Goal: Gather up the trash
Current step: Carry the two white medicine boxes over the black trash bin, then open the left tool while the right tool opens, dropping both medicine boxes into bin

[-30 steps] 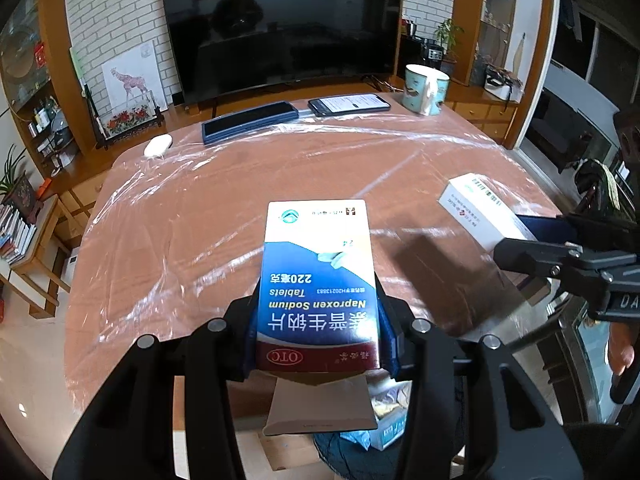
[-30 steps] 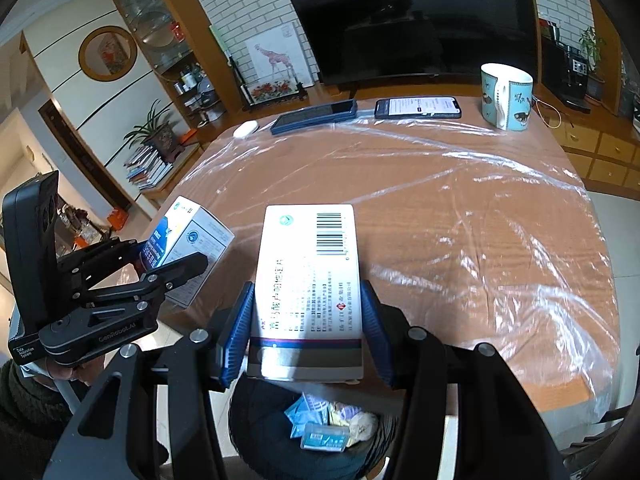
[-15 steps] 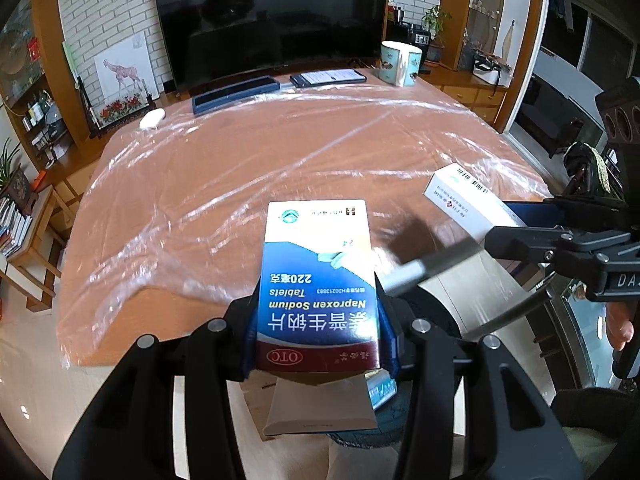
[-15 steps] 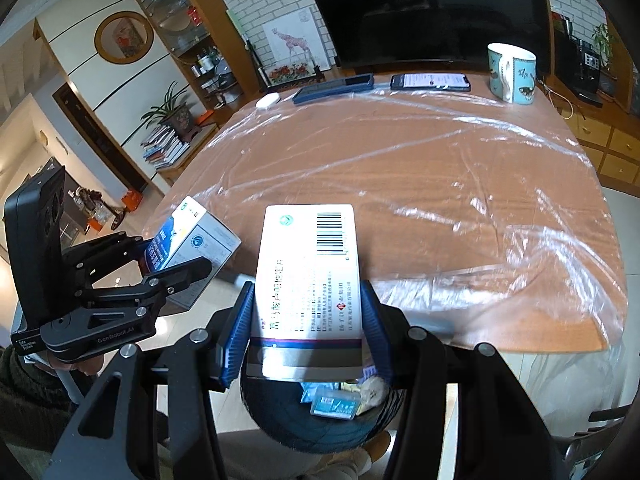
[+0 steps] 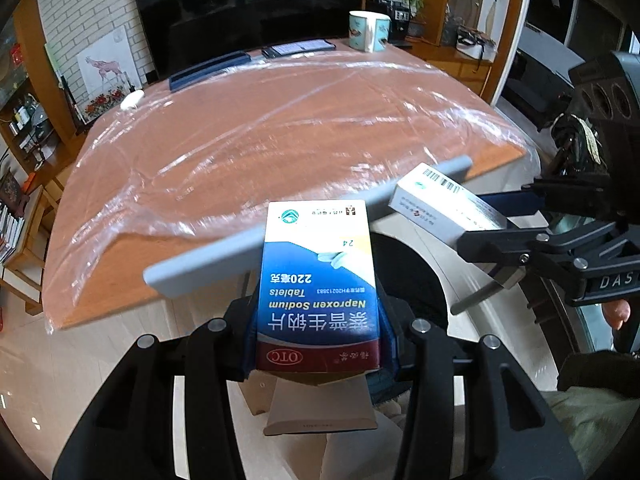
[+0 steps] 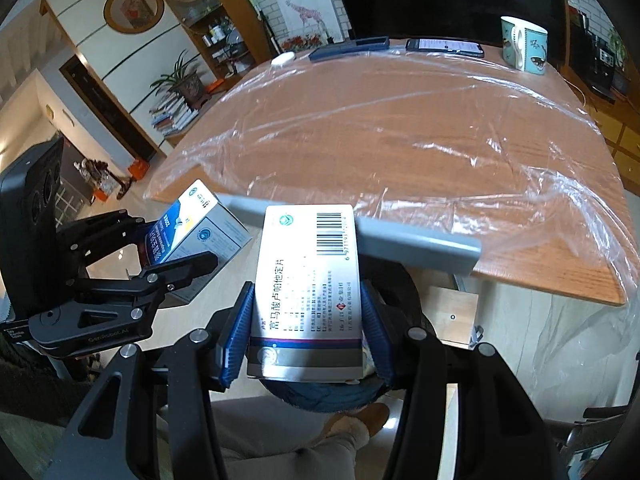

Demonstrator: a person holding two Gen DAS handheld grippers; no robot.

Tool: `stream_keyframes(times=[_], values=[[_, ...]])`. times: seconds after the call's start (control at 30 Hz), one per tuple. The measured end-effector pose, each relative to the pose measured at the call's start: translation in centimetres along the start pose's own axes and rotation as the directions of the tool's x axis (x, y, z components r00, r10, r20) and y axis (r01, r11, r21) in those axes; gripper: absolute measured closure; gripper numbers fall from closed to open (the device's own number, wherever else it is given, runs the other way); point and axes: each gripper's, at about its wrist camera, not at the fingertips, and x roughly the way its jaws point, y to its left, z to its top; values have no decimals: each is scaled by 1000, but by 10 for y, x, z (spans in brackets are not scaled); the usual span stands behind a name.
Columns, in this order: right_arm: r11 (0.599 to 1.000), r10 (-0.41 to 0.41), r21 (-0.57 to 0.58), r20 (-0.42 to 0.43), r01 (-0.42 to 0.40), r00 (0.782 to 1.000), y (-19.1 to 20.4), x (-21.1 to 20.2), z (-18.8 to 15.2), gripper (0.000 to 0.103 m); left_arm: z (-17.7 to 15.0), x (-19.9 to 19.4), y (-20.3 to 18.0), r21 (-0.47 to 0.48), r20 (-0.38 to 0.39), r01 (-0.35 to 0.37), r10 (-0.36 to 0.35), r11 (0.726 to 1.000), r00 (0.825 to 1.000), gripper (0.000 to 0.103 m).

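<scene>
While each hand holds its tool off the near edge of the table [image 5: 248,132], both grippers are clamped on medicine boxes. The left gripper [image 5: 318,344] pinches a blue-and-white tablet box [image 5: 318,280] between its blue pads, the printed face up and reading upside down in its own camera. The right gripper [image 6: 306,336] grips a white box with a barcode [image 6: 308,280] the same way; from the left wrist view this box [image 5: 444,212] shows at the right, tilted, beyond the table's corner. A grey bar [image 6: 416,240] crosses behind both boxes. A dark round bin [image 6: 324,396] sits below the right gripper's box, mostly hidden by it. Clear plastic sheet covers the table, and at its far end stand a mug [image 6: 524,44], a phone [image 6: 444,46] and a dark blue case [image 6: 348,48].
</scene>
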Motion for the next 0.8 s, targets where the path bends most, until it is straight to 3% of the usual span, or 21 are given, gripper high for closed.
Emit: stream_keyframes(times=[0.47, 0.8], values=[[1000, -16, 1, -122, 16, 992, -12, 47, -18, 52, -21, 50, -8, 20, -108, -23, 25, 1000, 994, 56], [998, -43, 28, -164, 48, 985, -26, 85, -21, 52, -25, 89, -1, 14, -175, -49, 50, 999, 983, 56]])
